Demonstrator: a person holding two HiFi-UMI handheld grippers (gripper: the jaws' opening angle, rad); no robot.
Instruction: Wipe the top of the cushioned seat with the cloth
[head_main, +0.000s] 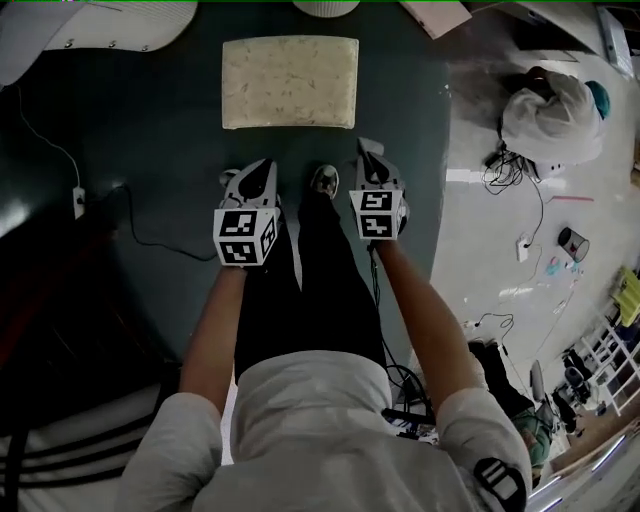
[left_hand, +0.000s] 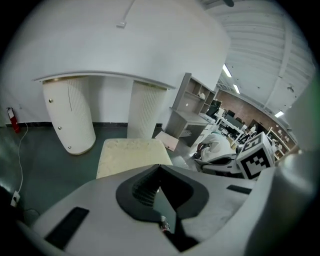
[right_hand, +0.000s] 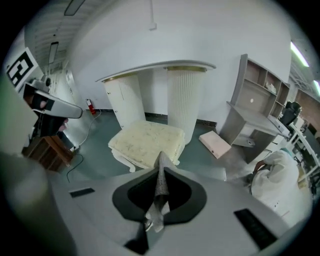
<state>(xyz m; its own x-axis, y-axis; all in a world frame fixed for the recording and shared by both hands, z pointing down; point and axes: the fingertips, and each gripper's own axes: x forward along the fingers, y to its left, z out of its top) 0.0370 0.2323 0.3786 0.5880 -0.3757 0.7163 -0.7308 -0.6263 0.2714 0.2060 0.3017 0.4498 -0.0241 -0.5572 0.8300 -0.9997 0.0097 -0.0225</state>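
The cushioned seat (head_main: 290, 82) is a pale cream square stool on the dark green floor, straight ahead of me. It also shows in the left gripper view as the cushion (left_hand: 131, 152) and in the right gripper view as the cushion (right_hand: 146, 142). Both grippers hang short of it, above the floor. My right gripper (head_main: 366, 150) is shut on a thin grey cloth (right_hand: 159, 187) that stands up between the jaws. My left gripper (head_main: 266, 168) is shut, jaws meeting at the tip, with nothing seen between them (left_hand: 160, 167).
White fluted pedestals (left_hand: 144, 110) of a round table stand behind the seat. A cable and socket (head_main: 78, 202) lie on the floor at left. A pink board (right_hand: 216, 142), a grey desk (right_hand: 252, 117) and a white bundle (head_main: 550, 110) are to the right. My shoe (head_main: 325, 180) is between the grippers.
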